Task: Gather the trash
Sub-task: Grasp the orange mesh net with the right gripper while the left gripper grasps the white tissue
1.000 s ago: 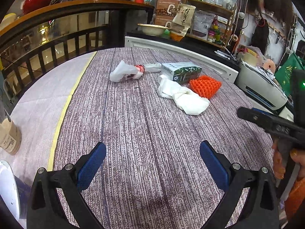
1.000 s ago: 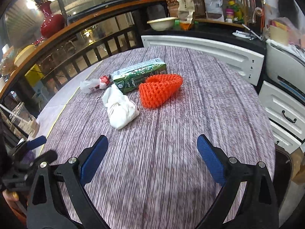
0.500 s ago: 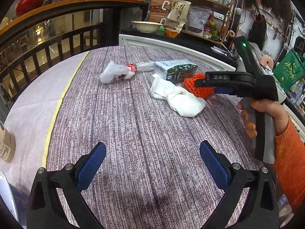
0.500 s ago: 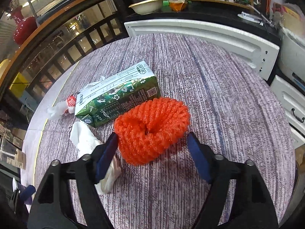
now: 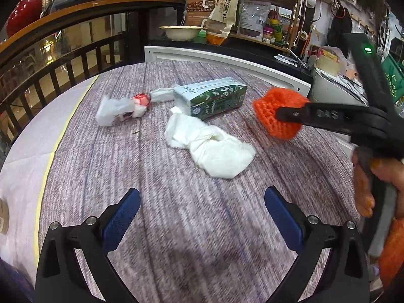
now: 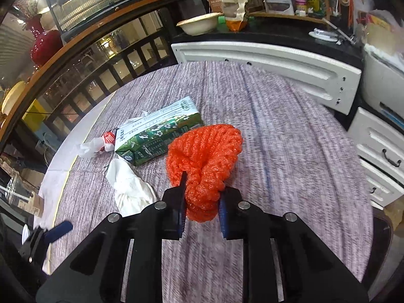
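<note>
An orange foam net [image 6: 204,156] lies on the round table, and my right gripper [image 6: 202,202] is closing its jaws on the net's near end, squeezing it between the blue pads. In the left wrist view the same net [image 5: 272,108] shows at the right with the right gripper's black finger across it. Beside it lie a green and white carton [image 5: 212,97] [image 6: 156,133], a crumpled white tissue [image 5: 214,149] [image 6: 128,186] and a white wrapper with a red spot [image 5: 121,106] [image 6: 98,144]. My left gripper [image 5: 202,207] hovers open over bare tabletop, short of the tissue.
The table [image 6: 290,131] wears a purple-grey streaked cloth. A white cabinet front [image 6: 265,55] curves behind it, white drawers [image 6: 378,156] stand at the right, and a dark railing [image 5: 63,60] runs at the left. A bowl [image 5: 180,31] and packets sit on the counter behind.
My right gripper moved forward to the orange net and narrowed its jaws onto it. The left gripper drifted closer to the trash, staying open.
</note>
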`<state>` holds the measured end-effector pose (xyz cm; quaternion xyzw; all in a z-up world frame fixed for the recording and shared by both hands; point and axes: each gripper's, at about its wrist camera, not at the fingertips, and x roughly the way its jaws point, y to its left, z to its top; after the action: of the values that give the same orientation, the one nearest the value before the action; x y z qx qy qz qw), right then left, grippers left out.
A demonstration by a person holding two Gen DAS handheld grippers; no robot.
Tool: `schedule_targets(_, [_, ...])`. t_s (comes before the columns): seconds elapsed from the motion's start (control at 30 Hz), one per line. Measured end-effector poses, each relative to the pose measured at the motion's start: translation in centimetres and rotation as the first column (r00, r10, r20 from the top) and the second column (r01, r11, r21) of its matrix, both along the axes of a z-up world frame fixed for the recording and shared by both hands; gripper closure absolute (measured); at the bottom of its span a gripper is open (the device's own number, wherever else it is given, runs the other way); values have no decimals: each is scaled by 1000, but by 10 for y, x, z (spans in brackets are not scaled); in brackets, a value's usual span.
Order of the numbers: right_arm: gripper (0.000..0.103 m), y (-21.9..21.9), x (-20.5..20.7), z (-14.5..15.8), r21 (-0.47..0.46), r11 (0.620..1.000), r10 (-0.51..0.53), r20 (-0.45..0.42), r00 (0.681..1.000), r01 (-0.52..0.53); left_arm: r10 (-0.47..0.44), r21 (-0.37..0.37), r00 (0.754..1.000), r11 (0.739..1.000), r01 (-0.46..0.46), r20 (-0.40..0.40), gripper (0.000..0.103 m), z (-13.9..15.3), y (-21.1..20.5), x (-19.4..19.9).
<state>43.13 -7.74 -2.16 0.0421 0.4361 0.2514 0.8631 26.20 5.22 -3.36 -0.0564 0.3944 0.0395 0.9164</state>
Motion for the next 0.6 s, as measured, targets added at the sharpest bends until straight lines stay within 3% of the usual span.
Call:
schedule_targets(0.23, [82, -39, -29, 12, -16, 1000, -5, 67, 998, 6, 27, 18, 999, 1000, -26, -34, 6, -7, -20, 43])
schedule_targets(0.33, [82, -52, -40, 14, -9, 1000, -3, 74, 997, 4, 51, 62, 997, 997, -48, -57, 7, -10, -25, 59])
schedule_targets(0.47, [82, -67, -54, 19, 6, 1000, 5, 83, 997, -5, 76, 57, 993, 996, -71, -92, 18, -16, -24, 71])
schedule_targets(0.6, [82, -81, -65, 21, 14, 1000, 1, 100, 995, -2, 110, 56, 988, 993, -104, -109, 35, -21, -19, 77])
